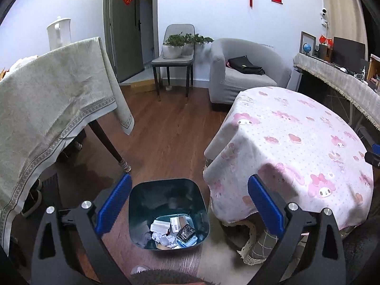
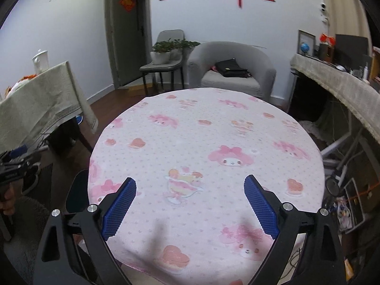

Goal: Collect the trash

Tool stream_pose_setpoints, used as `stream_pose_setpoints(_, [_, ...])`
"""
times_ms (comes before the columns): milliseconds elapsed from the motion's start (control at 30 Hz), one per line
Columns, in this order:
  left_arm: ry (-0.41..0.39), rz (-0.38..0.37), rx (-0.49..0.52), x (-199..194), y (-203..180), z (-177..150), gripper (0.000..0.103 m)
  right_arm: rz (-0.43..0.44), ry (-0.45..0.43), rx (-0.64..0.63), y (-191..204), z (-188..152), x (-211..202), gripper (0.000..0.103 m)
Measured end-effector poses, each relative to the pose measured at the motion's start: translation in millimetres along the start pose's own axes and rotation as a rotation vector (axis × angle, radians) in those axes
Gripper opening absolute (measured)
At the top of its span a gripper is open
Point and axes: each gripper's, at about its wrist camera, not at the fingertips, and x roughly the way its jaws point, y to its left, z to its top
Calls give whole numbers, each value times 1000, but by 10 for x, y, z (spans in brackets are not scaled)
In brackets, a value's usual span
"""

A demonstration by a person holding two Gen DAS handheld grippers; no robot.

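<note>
Left wrist view. Left gripper (image 1: 190, 204): jaws spread wide, nothing between the blue pads, poised over the bin. Trash bin (image 1: 204, 216): dark teal, rounded-square, open-topped, standing on the wooden floor (image 1: 166, 137) just beside the draped round table (image 1: 296, 142). Contents: trash (image 1: 172, 232) lying at the bottom, comprising crumpled white paper balls, flat cartons or labels, a small dark box and what may be plastic film; the finer pieces are hard to make out at that depth. Handling, as judged: all light, soft and crushable, none fragile; paper balls take a pinch across the middle, flat cartons are better taken by an edge. The bin itself looks like stiff, smooth plastic, light, and best gripped at the rim wall. Also present: a second table under a grey-green cloth (image 1: 54, 109) at left, a chair carrying potted plants (image 1: 180, 45), a grey armchair (image 1: 244, 71), a door (image 1: 128, 28).

Right wrist view. Right gripper (image 2: 190, 204): jaws likewise set wide apart, holding nothing, above the round table. Tabletop covered by a pink cartoon-print cloth (image 2: 206, 142), soft and liable to ruck under a dragging finger; no loose trash shows on it. The bin's rim (image 2: 76, 194) peeps out at the table's left edge. Right of the table: a long fringed shelf (image 2: 337, 80) with clutter, cables and oddments on the floor below.
</note>
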Motion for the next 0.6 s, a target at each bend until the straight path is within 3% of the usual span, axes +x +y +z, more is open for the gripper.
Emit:
stream_pose_setpoints(333, [18, 1, 29, 30, -84, -28, 100, 45, 4, -43, 141, -1, 18, 93])
stream_pose_setpoints(600, [39, -1, 23, 74, -91, -38, 100, 60, 13, -4, 87, -1, 46, 94])
